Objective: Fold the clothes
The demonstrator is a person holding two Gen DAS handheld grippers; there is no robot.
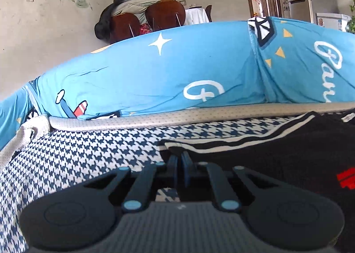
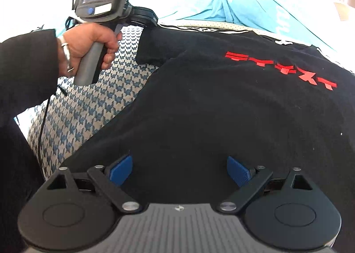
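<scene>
Black shirt [image 2: 221, 108], one; two grippers: left gripper [image 1: 179, 157] pinching it, right gripper [image 2: 179, 171] wide.

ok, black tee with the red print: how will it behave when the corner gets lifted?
Probably floppy: the black tee drapes flat. Likely light, so the left gripper, shut on its corner, should lift it. It may drag on the houndstooth cover.

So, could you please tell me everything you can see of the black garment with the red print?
The black garment looks like a soft knit top, spread mostly flat on the houndstooth cover. It carries a red blocky print and white stripes along its far edge. That edge reaches the silver dotted band in front of the blue bedding. The left gripper is shut on its corner at the far left edge. The right gripper hangs open over its near part, pads apart, pinching nothing.
</scene>
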